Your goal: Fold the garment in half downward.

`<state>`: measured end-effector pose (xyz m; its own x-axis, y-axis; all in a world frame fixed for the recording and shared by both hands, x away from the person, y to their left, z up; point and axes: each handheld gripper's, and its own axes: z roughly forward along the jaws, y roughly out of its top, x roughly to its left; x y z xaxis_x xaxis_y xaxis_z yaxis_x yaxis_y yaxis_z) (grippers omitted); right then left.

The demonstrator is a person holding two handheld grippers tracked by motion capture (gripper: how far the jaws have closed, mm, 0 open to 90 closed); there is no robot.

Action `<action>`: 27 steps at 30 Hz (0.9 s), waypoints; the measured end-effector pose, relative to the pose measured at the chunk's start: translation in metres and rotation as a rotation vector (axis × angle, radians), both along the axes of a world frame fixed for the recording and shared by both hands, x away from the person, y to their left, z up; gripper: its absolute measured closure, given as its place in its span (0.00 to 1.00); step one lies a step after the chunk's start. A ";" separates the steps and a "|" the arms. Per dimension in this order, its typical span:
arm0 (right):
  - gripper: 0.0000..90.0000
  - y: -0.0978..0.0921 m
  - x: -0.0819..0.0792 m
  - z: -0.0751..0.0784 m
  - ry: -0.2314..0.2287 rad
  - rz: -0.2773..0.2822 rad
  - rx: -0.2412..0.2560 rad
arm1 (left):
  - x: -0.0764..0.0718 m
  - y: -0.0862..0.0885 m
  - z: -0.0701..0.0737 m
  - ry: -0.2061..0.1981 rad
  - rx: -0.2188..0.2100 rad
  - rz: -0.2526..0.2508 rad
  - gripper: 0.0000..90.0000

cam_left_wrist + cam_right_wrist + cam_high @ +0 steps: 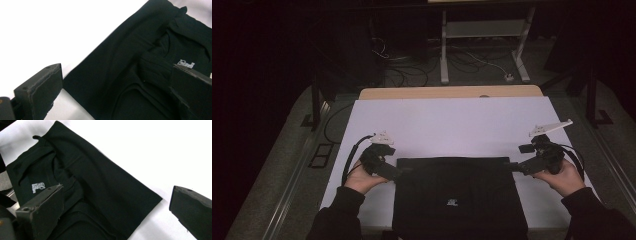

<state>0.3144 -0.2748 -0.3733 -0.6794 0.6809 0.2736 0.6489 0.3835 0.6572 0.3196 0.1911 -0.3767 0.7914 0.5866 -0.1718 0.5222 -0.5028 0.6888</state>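
While both grippers stood with jaws spread, grasping nothing, the left gripper (404, 171) and right gripper (513, 166) flanked the folded black garment (459, 192) at the desk's (452, 125) near edge. Pinching only the top layer could undo the fold. Its near hem was cut off.

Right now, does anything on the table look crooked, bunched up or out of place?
Nothing serious stands out. The folded black cloth garment lies flat and square to the white table cover, with a few soft creases near its small white logo. The left claw and right claw sit open at its far corners.
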 end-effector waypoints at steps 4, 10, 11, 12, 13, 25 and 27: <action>0.00 0.000 0.004 -0.002 0.004 -0.002 0.001 | 0.005 0.001 -0.004 0.007 -0.004 0.012 0.00; 0.00 -0.002 0.011 -0.007 0.005 -0.012 -0.003 | 0.011 0.005 -0.011 0.019 -0.010 0.027 0.00; 0.00 -0.002 0.012 -0.008 0.004 -0.010 -0.001 | 0.012 0.006 -0.013 0.025 -0.010 0.030 0.00; 0.00 -0.003 0.013 -0.009 0.004 -0.014 -0.002 | 0.013 0.007 -0.015 0.029 -0.010 0.030 0.00; 0.00 -0.003 0.014 -0.010 0.004 -0.015 -0.001 | 0.014 0.007 -0.017 0.033 -0.013 0.031 0.00; 0.00 -0.003 0.026 -0.021 0.012 -0.027 -0.011 | 0.023 0.018 -0.031 0.047 -0.014 0.091 0.00; 0.00 -0.004 0.027 -0.023 0.014 -0.029 -0.010 | 0.024 0.019 -0.033 0.051 -0.030 0.107 0.00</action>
<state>0.3417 -0.2785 -0.3965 -0.6559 0.7028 0.2755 0.6686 0.3714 0.6443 0.3440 0.2103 -0.4093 0.7144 0.6611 -0.2292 0.6067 -0.4221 0.6736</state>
